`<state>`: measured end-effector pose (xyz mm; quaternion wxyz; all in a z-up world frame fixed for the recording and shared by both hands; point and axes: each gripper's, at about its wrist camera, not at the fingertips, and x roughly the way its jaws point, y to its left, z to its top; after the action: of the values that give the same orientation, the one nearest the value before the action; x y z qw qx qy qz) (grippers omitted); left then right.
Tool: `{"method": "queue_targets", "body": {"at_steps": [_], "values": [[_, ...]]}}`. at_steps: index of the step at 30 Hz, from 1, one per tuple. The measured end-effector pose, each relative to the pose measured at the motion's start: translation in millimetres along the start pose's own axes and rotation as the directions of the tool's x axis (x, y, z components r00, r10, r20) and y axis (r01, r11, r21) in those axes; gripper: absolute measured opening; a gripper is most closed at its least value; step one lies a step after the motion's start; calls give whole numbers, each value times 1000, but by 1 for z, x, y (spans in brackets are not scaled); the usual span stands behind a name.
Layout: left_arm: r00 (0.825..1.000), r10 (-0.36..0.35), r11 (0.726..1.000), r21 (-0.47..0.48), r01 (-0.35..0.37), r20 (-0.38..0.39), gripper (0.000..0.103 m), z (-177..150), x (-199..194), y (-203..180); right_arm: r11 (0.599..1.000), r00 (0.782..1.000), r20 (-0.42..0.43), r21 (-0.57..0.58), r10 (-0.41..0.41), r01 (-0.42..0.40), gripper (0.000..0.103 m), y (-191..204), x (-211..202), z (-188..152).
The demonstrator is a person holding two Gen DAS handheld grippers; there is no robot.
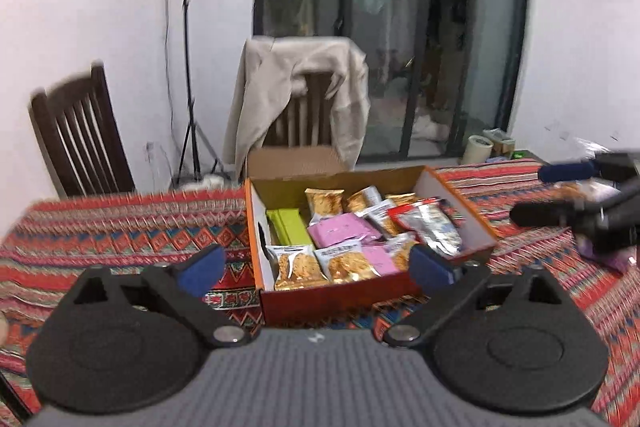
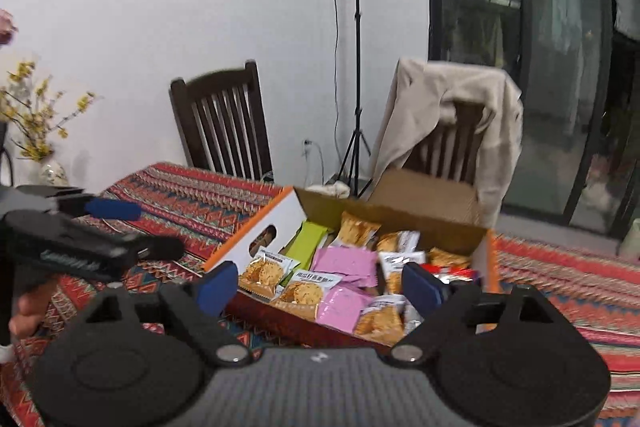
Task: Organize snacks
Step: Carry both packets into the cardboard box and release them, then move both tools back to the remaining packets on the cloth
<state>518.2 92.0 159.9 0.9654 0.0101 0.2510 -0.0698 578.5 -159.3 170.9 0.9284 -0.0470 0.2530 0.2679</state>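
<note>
A table covered by a red patterned tablecloth (image 1: pixel 120 227) stands before a white wall; behind it are seen a dark wooden chair (image 1: pixel 80 143), a second chair draped with a beige jacket (image 1: pixel 296 91), a light-stand tripod (image 2: pixel 356 67) and a glazed sliding door (image 1: pixel 400 27). The open cardboard snack box (image 1: pixel 456 211), orange-edged, rests on the cloth and serves as landmark. Inside it lie golden cracker packets (image 1: pixel 296 267), pink packets (image 1: pixel 340 231), a green packet (image 1: pixel 288 227) against its left wall, and a silver-and-red pouch (image 1: pixel 432 223) toward its right wall.

The left gripper (image 1: pixel 316 267) is shown above the box's near wall, blue-padded jaws spread wide, nothing between the pads; the packets lie beyond and below them, untouched. The right gripper (image 2: pixel 320 291) is likewise held over the near edge of the box, jaws spread, empty. Both point obliquely downward toward the box. In the right wrist view the left gripper appears to the left of the box, with part of a hand (image 2: pixel 28 311) visible beneath it.
</note>
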Motion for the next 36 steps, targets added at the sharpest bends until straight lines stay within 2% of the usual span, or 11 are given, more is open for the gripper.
{"method": "queue_targets", "body": {"at_steps": [3,6,9,12,17,20,22,24,26,30,36], "values": [[999,-9,999,45,7,48,103,-25,-48,-12,1000,998,56,-8,-13,14,98,0,-51,-12],[999,23,998,49,-25,49,103,-54,-81,-20,1000,996,89,-11,-18,19,99,1,-93,-37],[995,48,997,52,-53,85,103,-92,-119,-27,1000,994,108,-14,-24,26,101,7,-130,-72],[992,64,998,18,-67,108,103,-126,-151,-30,999,994,104,-25,-34,37,103,20,-159,-111],[995,78,995,-75,-73,64,103,-182,-186,-40,997,995,69,-19,-76,77,103,45,-189,-169],[995,76,989,-129,-68,60,103,-204,-203,-40,996,996,41,9,-84,84,103,59,-200,-200],[996,73,989,-131,-65,59,103,-213,-213,-42,996,998,16,60,-65,64,103,65,-203,-217],[993,106,990,-104,-100,58,103,-216,-220,-43,996,999,-7,74,-52,52,103,71,-203,-230],[988,135,988,-83,-129,72,103,-214,-223,-44,996,997,-21,61,-72,73,103,78,-202,-236],[988,129,989,-86,-122,80,103,-218,-228,-43,996,997,-23,44,-79,80,103,89,-204,-242],[992,113,990,-90,-108,58,103,-221,-214,-42,995,997,-30,69,-68,70,103,90,-196,-244]]}}
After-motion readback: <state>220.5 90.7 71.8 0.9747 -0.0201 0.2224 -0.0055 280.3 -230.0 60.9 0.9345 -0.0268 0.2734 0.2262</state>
